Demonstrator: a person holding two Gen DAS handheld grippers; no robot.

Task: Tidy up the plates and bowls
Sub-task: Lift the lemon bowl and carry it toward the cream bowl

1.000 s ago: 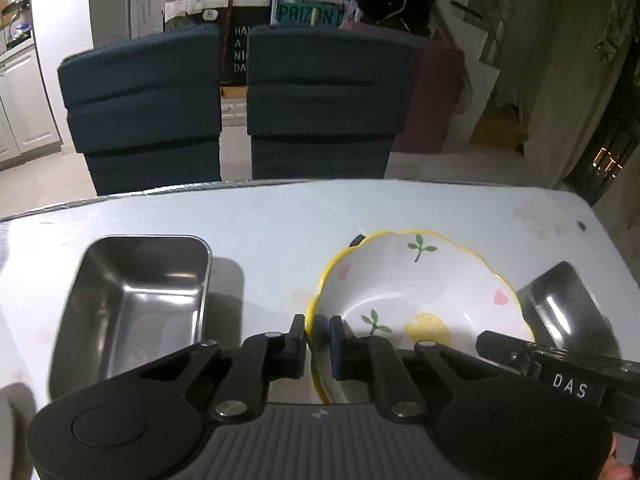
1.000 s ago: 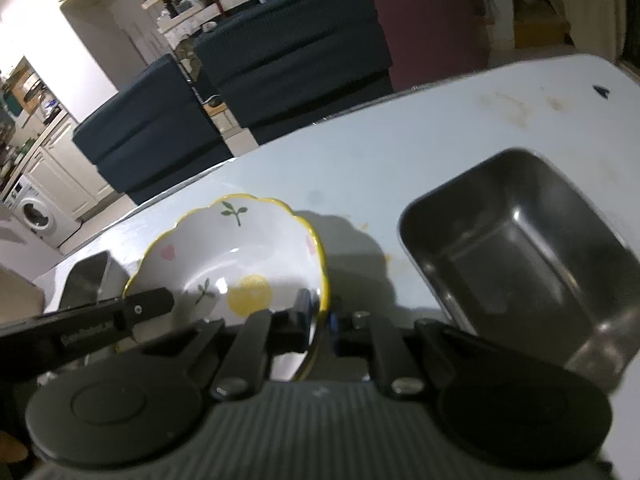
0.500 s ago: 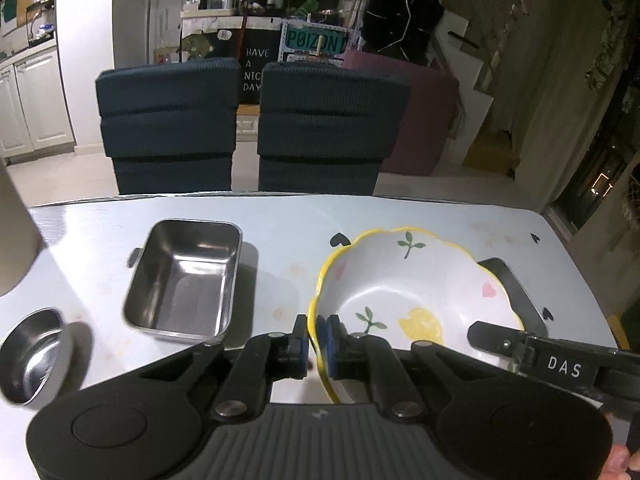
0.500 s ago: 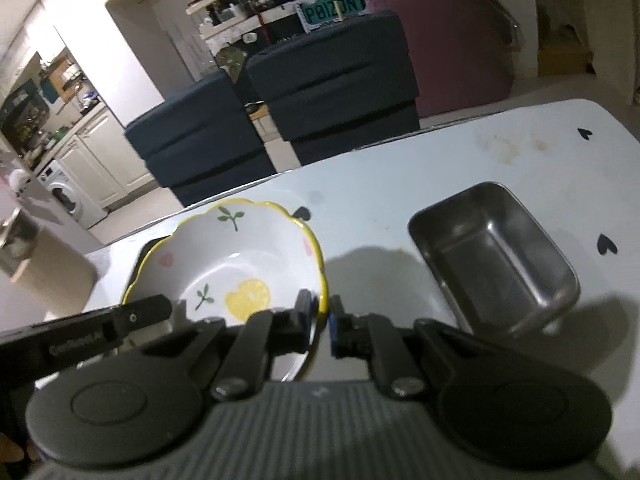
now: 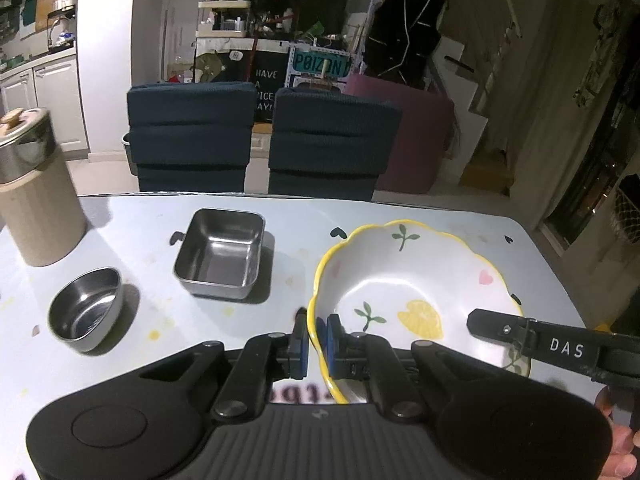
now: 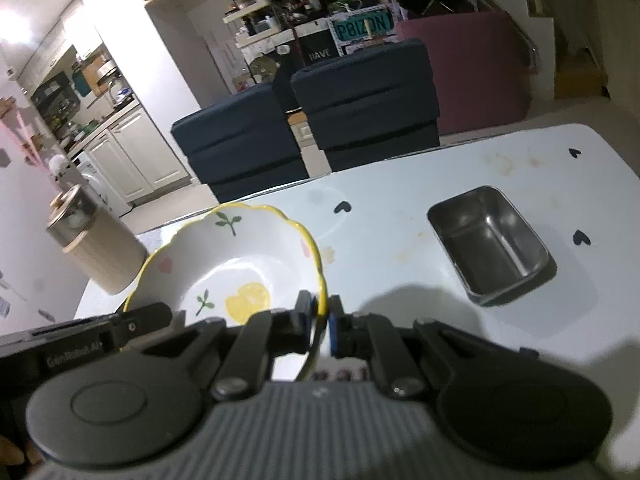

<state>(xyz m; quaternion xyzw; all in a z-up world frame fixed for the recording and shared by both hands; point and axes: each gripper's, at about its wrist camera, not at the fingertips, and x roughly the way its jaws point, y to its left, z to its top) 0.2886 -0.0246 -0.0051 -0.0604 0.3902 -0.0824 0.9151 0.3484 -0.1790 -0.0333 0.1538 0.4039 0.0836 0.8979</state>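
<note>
A white scalloped bowl with a yellow rim and painted leaves and a lemon (image 5: 404, 280) is held above the pale table by both grippers. My left gripper (image 5: 317, 340) is shut on its left rim. My right gripper (image 6: 320, 320) is shut on its right rim; the bowl also shows in the right wrist view (image 6: 236, 264). A rectangular steel tray (image 5: 221, 252) sits left of the bowl on the table, with a small round steel bowl (image 5: 85, 312) further left. Another rectangular steel tray (image 6: 490, 244) sits to the right.
A beige canister with a steel lid (image 5: 34, 188) stands at the table's (image 5: 152, 312) left edge. Two dark blue chairs (image 5: 256, 136) stand behind the far edge. The table's right edge (image 6: 616, 160) is close to the right tray.
Both grippers have risen with the bowl, lifting it off the table. The view has pulled back, so the round steel bowl and the canister have come into sight.
</note>
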